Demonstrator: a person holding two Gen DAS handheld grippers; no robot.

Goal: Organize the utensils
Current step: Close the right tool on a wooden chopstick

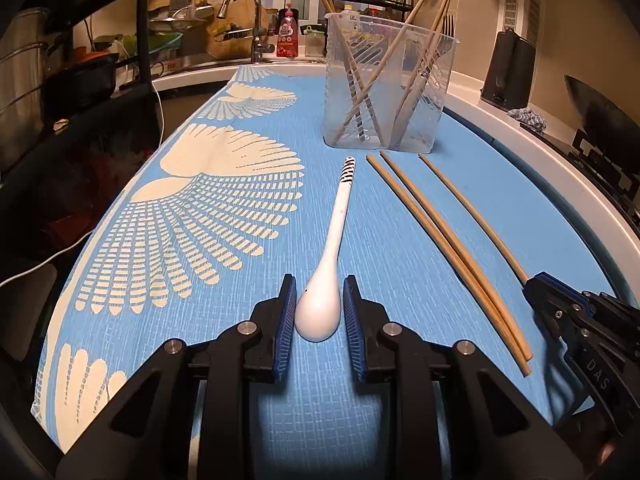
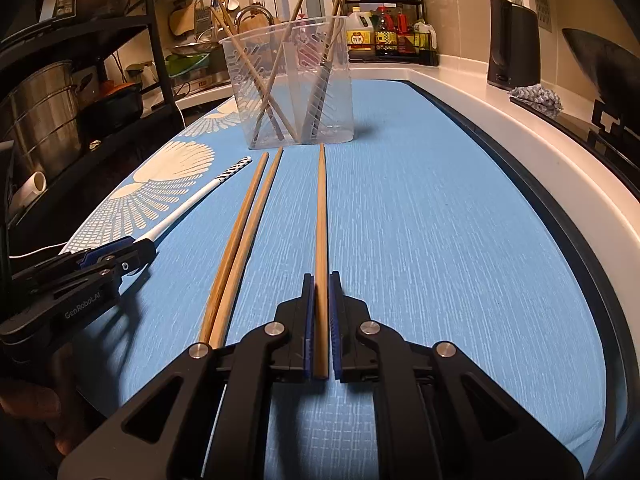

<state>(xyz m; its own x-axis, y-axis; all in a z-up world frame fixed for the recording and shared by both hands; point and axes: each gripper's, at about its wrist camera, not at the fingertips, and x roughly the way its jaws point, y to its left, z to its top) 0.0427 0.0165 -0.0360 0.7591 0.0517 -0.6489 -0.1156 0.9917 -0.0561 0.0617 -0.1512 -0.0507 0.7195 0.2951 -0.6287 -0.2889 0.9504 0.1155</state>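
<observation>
A white spoon [image 1: 320,312] with a black-striped handle lies on the blue cloth [image 1: 400,240]. My left gripper [image 1: 319,290] straddles its bowl, pads touching both sides. Three wooden chopsticks lie to its right: a pair [image 1: 448,248] and a single one [image 1: 476,216]. My right gripper [image 2: 321,280] is closed around the single chopstick [image 2: 321,220], which lies flat on the cloth. A clear plastic utensil holder [image 1: 388,84] stands behind, holding several chopsticks and a fork. The spoon handle [image 2: 200,196] and left gripper [image 2: 116,254] show in the right wrist view.
The holder also shows in the right wrist view [image 2: 296,84]. A faucet [image 1: 248,20] and sink lie behind. A black rack with pots [image 2: 60,92] stands at left. A dark appliance [image 2: 514,46] and a rag [image 2: 538,96] sit on the white counter at right.
</observation>
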